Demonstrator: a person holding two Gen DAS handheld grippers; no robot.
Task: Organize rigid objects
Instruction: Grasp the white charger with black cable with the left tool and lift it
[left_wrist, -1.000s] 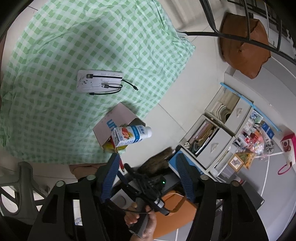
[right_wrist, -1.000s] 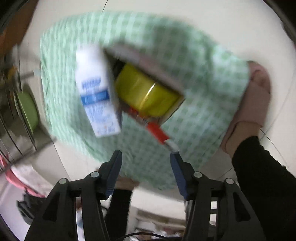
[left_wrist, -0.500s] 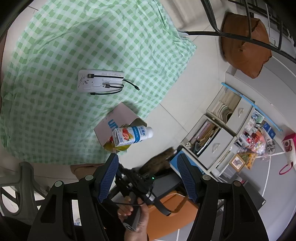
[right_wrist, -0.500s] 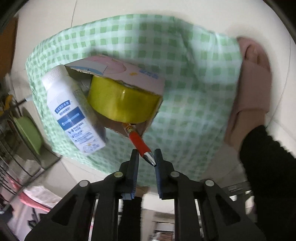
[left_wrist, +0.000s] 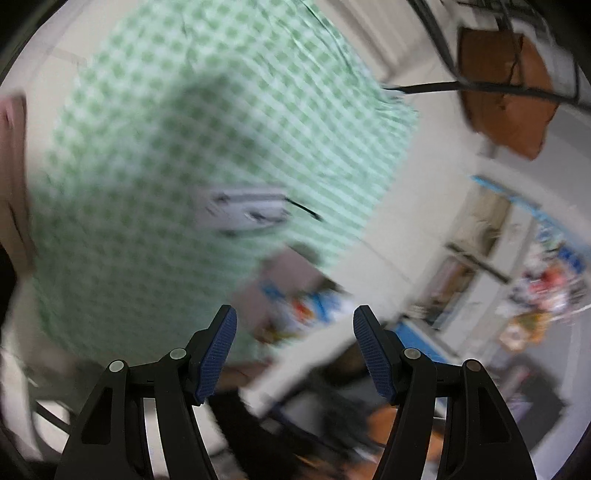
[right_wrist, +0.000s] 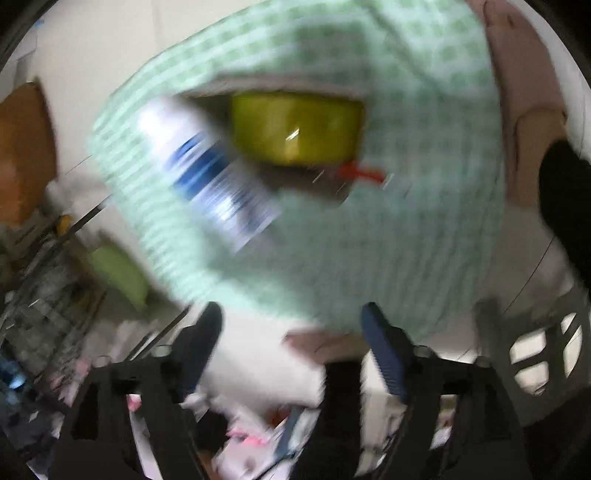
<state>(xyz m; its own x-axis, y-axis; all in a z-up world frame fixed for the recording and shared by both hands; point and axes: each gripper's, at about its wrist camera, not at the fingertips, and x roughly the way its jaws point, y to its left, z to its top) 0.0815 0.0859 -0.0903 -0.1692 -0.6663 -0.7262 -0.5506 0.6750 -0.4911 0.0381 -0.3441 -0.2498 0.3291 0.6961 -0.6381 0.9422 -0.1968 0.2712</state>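
Both views are motion-blurred. In the right wrist view a cardboard box (right_wrist: 295, 83) lies on its side on the green checked cloth (right_wrist: 406, 221), with a yellow tape roll (right_wrist: 295, 129) inside, a red pen (right_wrist: 360, 172) poking out of it, and a white-and-blue milk carton (right_wrist: 207, 173) leaning at its left. My right gripper (right_wrist: 291, 325) is open and empty, well back from the box. In the left wrist view a white power bank (left_wrist: 245, 206) with a black cable lies on the cloth (left_wrist: 184, 129); the box (left_wrist: 284, 280) and carton (left_wrist: 314, 306) are just beyond my open, empty left gripper (left_wrist: 295, 321).
A pink slipper (right_wrist: 524, 92) and a dark-sleeved arm (right_wrist: 565, 192) are at the right of the right wrist view. Drawer units (left_wrist: 480, 240) and a brown bag (left_wrist: 509, 107) stand on the floor at the right of the left wrist view. A green cushion (right_wrist: 118, 273) lies by a wire rack.
My right gripper was nearly shut around the red pen's tip; now it is open, pulled back, and the pen stays in the box. My left gripper has swung toward the box.
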